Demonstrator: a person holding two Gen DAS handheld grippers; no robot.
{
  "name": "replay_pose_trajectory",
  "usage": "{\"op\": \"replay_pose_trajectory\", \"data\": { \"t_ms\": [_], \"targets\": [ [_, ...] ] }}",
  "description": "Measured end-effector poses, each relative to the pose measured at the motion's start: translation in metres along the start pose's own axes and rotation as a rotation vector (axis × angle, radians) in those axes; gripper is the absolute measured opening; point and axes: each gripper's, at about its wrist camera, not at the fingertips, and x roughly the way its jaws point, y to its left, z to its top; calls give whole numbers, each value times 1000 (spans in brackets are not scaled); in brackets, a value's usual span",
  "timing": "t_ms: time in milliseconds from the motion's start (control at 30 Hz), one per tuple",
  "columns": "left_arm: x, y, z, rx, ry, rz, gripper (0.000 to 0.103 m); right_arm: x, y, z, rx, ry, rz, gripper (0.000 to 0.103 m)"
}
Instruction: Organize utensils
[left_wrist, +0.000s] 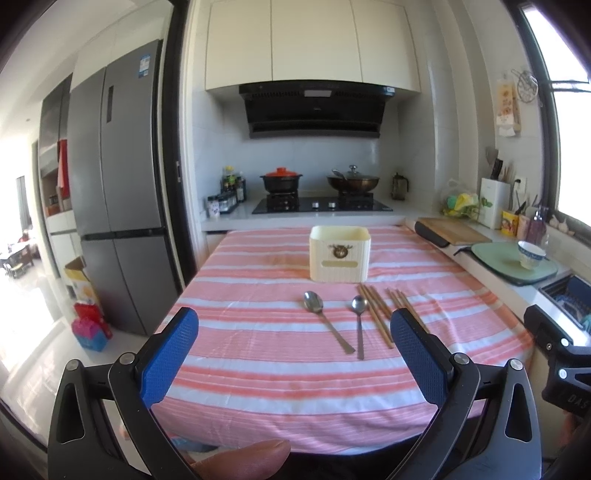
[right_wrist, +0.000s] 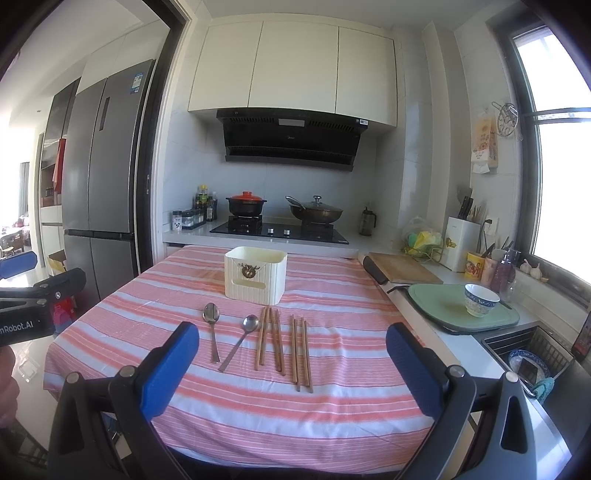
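Landmark: cream holder box (right_wrist: 255, 274), standing upright at the far middle of the striped tablecloth (right_wrist: 332, 406); every place below is given from it.

Left spoon (right_wrist: 211, 328): just in front of the box's left corner, bowl toward the box, handle running back toward the grippers.

Right spoon (right_wrist: 241, 341): in front of the box's middle, bowl near the box, handle slanting away and to the left.

Chopsticks, first bundle (right_wrist: 271, 341): 4 sticks as far as I can count, beginning just in front of the box's right corner, long axis running almost straight away from it.

Chopsticks, second bundle (right_wrist: 302, 354): 3 sticks, just right of the first bundle, same lie, apart from the box.

Left gripper (left_wrist: 293, 354): blue pads spread wide, nothing between them, hovering over the near edge of the cloth, well short of the utensils.

Right gripper (right_wrist: 291, 373): jaws likewise wide apart and empty, on the near side of the chopsticks.

Key relation: the utensils lie between the grippers and the box, long axes pointing at it; the chopsticks sit nearer the right gripper, the spoons nearer the left gripper.

Box contents: the opening faces up and the inside is hidden from both views; nothing sticks out above the rim.

Task stage: my judgement is that nothing is sorted yet, all utensils being on the cloth.
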Motion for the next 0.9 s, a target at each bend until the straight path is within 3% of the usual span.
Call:
{"op": "replay_pose_trajectory", "data": {
  "t_ms": [900],
  "targets": [
    [3, -6, 3, -4, 9, -23, 103, 5, -4, 1, 2, 6, 0, 103]
  ]
}}
